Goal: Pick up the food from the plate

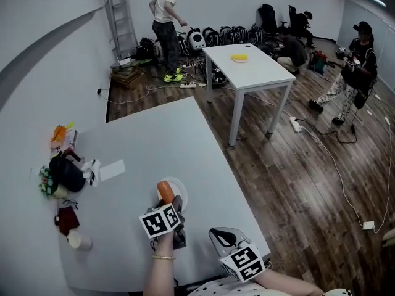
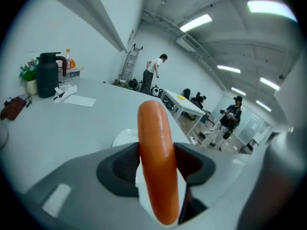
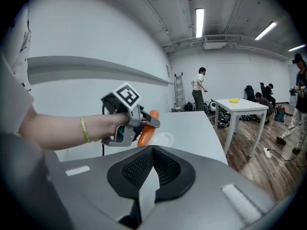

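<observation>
An orange sausage (image 1: 164, 191) stands nearly upright between the pads of my left gripper (image 1: 168, 203), which is shut on it. It is held just above the small white plate (image 1: 181, 190) on the grey table. In the left gripper view the sausage (image 2: 156, 162) fills the gap between the dark pads, and the plate (image 2: 123, 137) lies behind it. The right gripper view shows the left gripper (image 3: 128, 119), the sausage (image 3: 146, 128) and the plate (image 3: 164, 139) ahead. My right gripper (image 1: 222, 234) hangs near the table's front edge, its pads (image 3: 168, 169) together and holding nothing.
A black kettle (image 1: 66, 172), a sheet of paper (image 1: 112, 170), a dark red pouch (image 1: 66, 219) and a cup (image 1: 79, 242) sit along the table's left side. Beyond the table's right edge is wooden floor, a white table (image 1: 247, 66), and several people.
</observation>
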`<action>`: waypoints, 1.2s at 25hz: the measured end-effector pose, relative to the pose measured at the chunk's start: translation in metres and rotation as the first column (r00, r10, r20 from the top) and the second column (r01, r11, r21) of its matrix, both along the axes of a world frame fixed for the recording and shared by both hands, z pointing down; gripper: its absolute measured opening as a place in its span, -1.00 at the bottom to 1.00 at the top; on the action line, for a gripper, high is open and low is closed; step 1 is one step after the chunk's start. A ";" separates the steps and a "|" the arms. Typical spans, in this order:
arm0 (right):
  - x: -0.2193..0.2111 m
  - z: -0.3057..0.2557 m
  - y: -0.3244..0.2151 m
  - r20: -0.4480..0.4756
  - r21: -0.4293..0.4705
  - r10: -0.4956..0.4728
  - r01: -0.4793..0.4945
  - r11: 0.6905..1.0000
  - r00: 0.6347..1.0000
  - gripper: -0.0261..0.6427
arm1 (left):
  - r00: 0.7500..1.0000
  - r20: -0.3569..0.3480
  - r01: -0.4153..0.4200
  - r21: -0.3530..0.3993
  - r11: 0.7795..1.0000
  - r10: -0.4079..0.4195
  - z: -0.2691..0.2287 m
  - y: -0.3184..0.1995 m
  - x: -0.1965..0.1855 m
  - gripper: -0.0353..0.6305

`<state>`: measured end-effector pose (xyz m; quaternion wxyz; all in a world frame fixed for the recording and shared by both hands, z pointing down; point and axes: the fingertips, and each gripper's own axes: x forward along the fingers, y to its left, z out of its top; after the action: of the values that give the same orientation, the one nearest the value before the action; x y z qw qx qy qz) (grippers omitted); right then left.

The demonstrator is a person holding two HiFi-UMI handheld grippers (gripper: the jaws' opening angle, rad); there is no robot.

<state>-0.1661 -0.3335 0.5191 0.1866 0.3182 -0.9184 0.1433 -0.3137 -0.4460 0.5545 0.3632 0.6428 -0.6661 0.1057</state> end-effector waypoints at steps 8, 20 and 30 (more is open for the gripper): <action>0.001 -0.012 0.000 0.037 0.047 0.006 -0.008 0.999 0.999 -0.93 | 0.997 -0.079 0.025 0.224 0.974 -0.007 -0.065 0.077 0.041 -0.22; -0.011 -0.028 0.010 0.082 0.088 -0.035 0.027 0.996 0.996 -0.93 | 0.997 -0.073 0.055 0.268 0.962 -0.036 -0.070 0.131 0.051 -0.23; -0.018 -0.030 0.013 0.072 0.108 -0.036 0.028 0.994 0.997 -0.93 | 0.998 -0.053 0.043 0.288 0.957 -0.029 -0.075 0.131 0.046 -0.22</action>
<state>-0.1842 -0.3209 0.4896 0.1377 0.3074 -0.9360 0.1025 -0.2675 -0.3148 0.4797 0.2832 0.6790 -0.6772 -0.0150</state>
